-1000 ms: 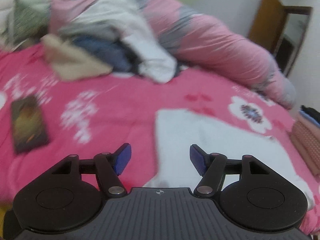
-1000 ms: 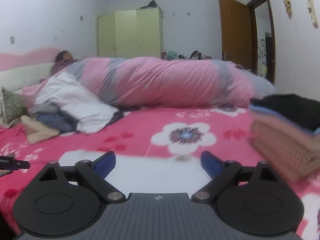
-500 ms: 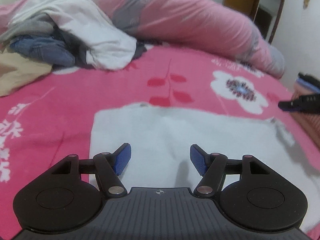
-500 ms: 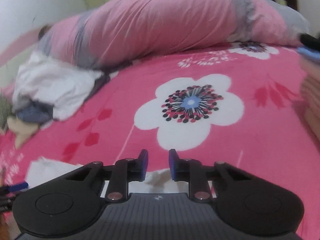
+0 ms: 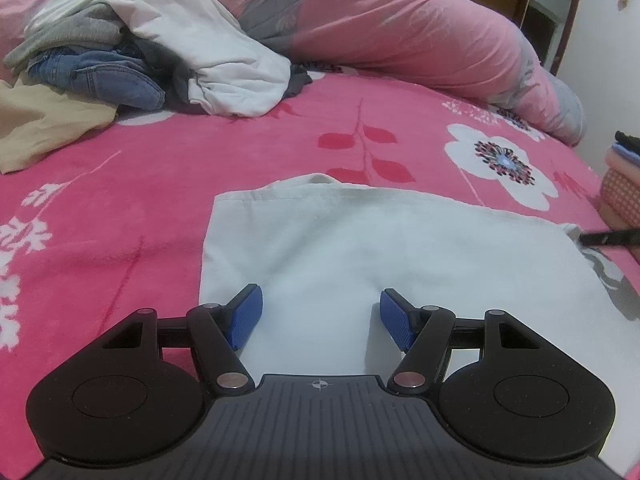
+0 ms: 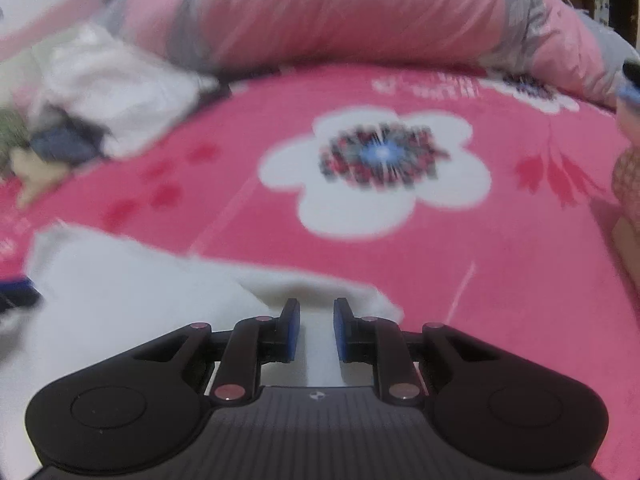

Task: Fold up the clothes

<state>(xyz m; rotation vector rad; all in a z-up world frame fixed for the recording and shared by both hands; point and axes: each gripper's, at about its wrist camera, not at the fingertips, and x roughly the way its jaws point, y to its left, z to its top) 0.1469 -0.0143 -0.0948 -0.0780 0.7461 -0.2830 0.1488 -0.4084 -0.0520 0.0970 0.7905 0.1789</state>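
Note:
A white garment (image 5: 380, 248) lies flat on the pink flowered bedspread (image 5: 240, 148). My left gripper (image 5: 321, 312) hovers low over its near left part, open, with nothing pinched between the blue pads. In the right wrist view the white garment (image 6: 140, 288) has a raised fold at its far right corner. My right gripper (image 6: 317, 320) is closing there, and the cloth sits between its narrow jaws, bunched at the tips. The right gripper's dark finger (image 5: 608, 237) shows at the garment's right edge in the left wrist view.
A pile of unfolded clothes (image 5: 120, 52) with jeans and a beige garment (image 5: 44, 128) lies at the back left. A rolled pink quilt (image 5: 400, 28) runs along the far side. A stack of folded clothes (image 5: 624, 184) stands at the right edge.
Both grippers came down and forward onto the white garment. The right jaws narrowed from wide apart to a small gap around the cloth's corner. The left jaws kept their width.

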